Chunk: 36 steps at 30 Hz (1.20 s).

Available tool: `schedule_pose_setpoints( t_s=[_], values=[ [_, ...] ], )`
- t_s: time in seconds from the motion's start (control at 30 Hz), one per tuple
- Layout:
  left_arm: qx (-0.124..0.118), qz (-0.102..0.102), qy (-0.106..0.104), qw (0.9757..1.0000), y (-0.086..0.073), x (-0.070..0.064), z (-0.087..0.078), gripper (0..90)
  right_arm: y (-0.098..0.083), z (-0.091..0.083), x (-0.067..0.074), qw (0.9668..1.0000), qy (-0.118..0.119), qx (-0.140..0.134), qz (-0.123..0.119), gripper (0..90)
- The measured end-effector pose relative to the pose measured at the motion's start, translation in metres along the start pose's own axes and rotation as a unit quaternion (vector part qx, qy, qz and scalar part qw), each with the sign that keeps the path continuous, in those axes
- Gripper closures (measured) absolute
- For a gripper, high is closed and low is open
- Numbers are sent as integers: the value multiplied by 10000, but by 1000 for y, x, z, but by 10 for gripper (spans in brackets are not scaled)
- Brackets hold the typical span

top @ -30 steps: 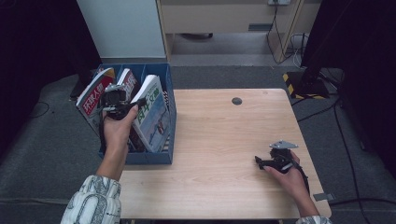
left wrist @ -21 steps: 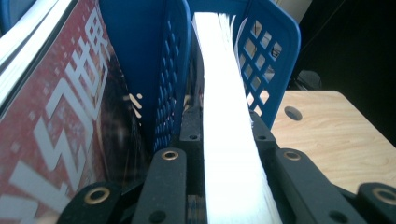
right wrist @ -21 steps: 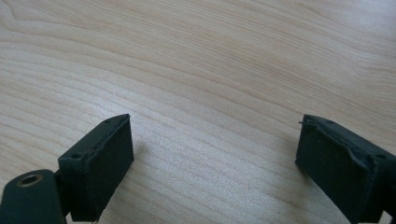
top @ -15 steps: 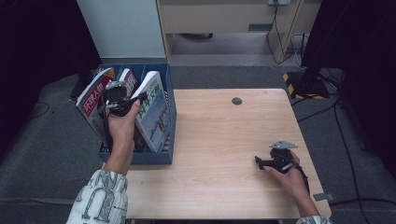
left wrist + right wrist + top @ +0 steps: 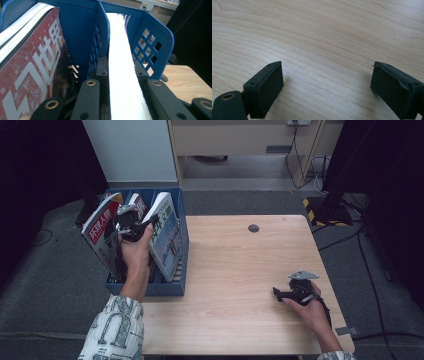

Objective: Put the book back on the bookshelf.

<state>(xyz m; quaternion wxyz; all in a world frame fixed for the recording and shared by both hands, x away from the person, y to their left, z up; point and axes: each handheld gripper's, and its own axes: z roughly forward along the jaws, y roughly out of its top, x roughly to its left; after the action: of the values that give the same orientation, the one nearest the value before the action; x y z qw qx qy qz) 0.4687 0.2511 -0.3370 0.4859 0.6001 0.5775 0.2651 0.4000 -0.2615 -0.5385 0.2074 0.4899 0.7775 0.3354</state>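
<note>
Red book (image 5: 102, 237): it stands at the far left of the blue box and leans to the left. It has big white letters on its cover.
Blue box (image 5: 181, 270): it sits at the left edge of the counter. Blue walls inside cut it into slots, and the books stand in them.
Left tongs (image 5: 131, 222): a hand holds them over the box. They are closed on the white-edged book, with one black jaw on each side of its pages.
White-edged book (image 5: 121, 75): it stands in the middle slot, just right of a blue wall. The red book is in the next slot.
Green book (image 5: 165, 237): it stands at the right side of the box, tilted.
Counter (image 5: 235, 265): light wood, with a small dark round hole (image 5: 253, 228) near its far edge.
Right tongs (image 5: 289, 294): a hand rests them on the counter, near the right corner, far from the box. The jaws are wide apart, with bare wood between them.
</note>
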Motion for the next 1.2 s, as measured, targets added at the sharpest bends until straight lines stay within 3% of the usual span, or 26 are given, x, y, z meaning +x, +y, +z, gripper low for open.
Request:
schedule_pose_setpoints(
  t_s=[0.27, 0.47, 0.6, 0.9, 1.2],
  values=[
    [98, 137, 101, 9998, 0, -2, 2, 727, 0, 0, 0, 10000, 3, 0, -7, 112],
    [234, 106, 117, 9996, 2, -2, 2, 708, 0, 0, 0, 10000, 3, 0, -11, 112],
    [281, 73, -2, 9996, 3, -1, 1, 660, 0, 0, 0, 10000, 1, 9, -13, 111],
    [280, 239, -150, 9992, 1, -3, -2, 556, 0, 0, 1, 10000, -9, 6, -1, 108],
    [274, 395, -169, 9987, -1, -1, -6, 421, 0, 0, 1, 10000, -13, 11, 5, 105]
  ],
)
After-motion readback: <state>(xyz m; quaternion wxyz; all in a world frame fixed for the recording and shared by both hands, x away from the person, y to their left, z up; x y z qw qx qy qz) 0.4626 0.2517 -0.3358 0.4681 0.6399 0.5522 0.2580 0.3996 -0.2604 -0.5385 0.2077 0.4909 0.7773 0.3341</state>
